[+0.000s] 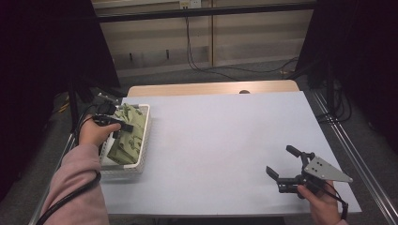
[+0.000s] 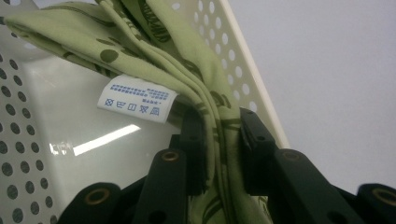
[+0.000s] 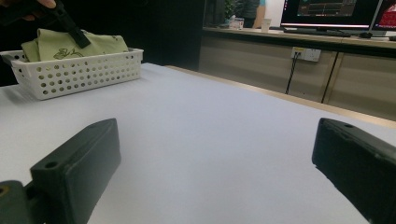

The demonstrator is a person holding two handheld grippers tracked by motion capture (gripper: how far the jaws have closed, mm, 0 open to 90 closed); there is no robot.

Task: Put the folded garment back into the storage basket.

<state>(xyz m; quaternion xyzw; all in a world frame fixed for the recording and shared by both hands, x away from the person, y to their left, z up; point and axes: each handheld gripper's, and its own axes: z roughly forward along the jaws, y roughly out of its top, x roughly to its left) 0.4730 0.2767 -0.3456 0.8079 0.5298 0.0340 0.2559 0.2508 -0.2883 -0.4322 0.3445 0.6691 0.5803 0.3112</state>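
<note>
A light green patterned cloth [image 1: 126,139] lies bunched in a white perforated basket [image 1: 146,133] at the table's left edge. My left gripper [image 1: 123,127] reaches into the basket and is shut on a fold of the cloth [image 2: 219,135], with the black jaws pressing it from both sides. A white care label [image 2: 137,98] hangs from the cloth just beyond the jaws. At the near right corner of the table my right gripper [image 1: 280,161] hovers open, nothing between its jaws. From there the basket [image 3: 74,72] and cloth [image 3: 79,45] show far off at upper left.
The table is covered by a pale lavender sheet [image 1: 220,140], with a wooden strip [image 1: 211,88] along the far edge. Cables run across the floor beyond. A counter with monitors [image 3: 327,9] stands behind the table in the right gripper view.
</note>
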